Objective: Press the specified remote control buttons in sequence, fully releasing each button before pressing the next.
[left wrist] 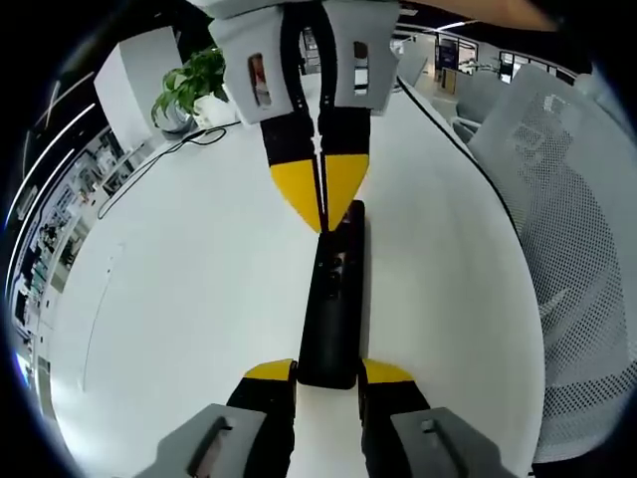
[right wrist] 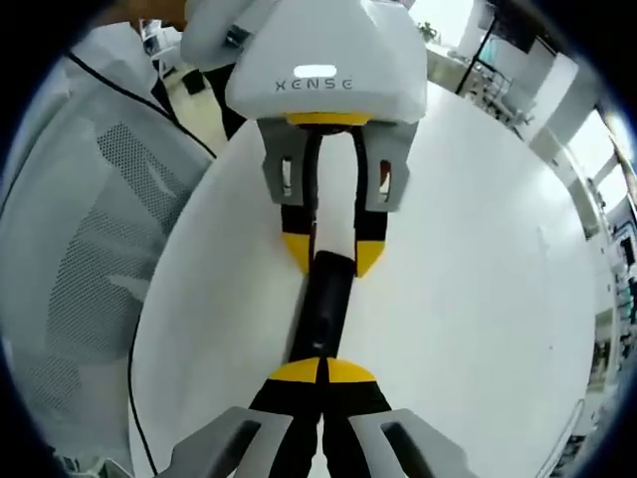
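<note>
A long black remote (left wrist: 333, 289) lies on the white table (left wrist: 179, 299). My left gripper (left wrist: 328, 372) is shut on its near end, one yellow-tipped jaw on each side. From the top of the left gripper view my right gripper (left wrist: 321, 209) comes down shut, its joined yellow tips touching the remote's far end near the buttons. In the right gripper view, my right gripper (right wrist: 323, 370) has its tips pressed together on the remote (right wrist: 320, 309), and the left gripper (right wrist: 332, 255) clamps the other end.
A potted plant (left wrist: 189, 90) and a black cable (left wrist: 149, 164) sit at the table's far left. A grey mesh chair (left wrist: 567, 249) stands just past the table's right edge, and is also seen in the right gripper view (right wrist: 90, 259).
</note>
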Available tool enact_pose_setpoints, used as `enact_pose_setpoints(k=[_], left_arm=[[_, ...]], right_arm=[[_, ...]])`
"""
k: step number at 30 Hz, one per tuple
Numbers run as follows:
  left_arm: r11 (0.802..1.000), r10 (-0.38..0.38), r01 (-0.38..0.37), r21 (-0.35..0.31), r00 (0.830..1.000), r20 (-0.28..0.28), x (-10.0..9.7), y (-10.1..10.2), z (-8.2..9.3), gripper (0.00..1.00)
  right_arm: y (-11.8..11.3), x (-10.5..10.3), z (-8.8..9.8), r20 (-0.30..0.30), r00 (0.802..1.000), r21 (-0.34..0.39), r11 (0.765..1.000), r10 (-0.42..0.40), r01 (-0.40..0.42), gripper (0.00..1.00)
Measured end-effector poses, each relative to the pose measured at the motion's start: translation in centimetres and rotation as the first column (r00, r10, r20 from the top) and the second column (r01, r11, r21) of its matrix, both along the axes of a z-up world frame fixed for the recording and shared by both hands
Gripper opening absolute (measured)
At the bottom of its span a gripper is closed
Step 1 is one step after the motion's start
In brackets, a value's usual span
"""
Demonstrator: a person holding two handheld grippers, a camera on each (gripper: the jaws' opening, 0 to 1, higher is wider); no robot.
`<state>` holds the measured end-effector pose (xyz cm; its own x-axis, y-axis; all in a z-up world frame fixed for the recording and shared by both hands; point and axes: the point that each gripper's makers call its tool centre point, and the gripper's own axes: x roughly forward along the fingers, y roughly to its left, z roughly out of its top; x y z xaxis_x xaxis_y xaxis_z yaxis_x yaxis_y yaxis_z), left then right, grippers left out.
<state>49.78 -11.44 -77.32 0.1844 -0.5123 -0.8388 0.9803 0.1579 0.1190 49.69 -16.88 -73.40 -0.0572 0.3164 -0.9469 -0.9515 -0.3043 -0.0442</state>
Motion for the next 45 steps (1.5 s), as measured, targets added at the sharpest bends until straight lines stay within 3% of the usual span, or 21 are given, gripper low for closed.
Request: enact_pose_setpoints(k=[6,31,45], left_arm=[[1.0,0.001,-0.001,0.001,1.0,0.002,0.0,0.0,0.0,0.23],[1.0,0.003,-0.003,-0.009,1.0,0.003,-0.2,-0.1,0.0,0.23],[1.0,0.008,-0.008,-0.012,1.0,0.0,-0.2,-0.1,0.0,0.23]], right_arm=[[0.2,-0.1,0.3,0.003,1.0,0.003,1.0,0.003,-0.003,0.0],[0.1,-1.4,-2.7,-0.041,0.999,-0.025,1.0,0.018,-0.019,0.0],[0.1,-1.4,-3.3,-0.05,0.999,-0.043,0.999,0.021,-0.024,0.0]])
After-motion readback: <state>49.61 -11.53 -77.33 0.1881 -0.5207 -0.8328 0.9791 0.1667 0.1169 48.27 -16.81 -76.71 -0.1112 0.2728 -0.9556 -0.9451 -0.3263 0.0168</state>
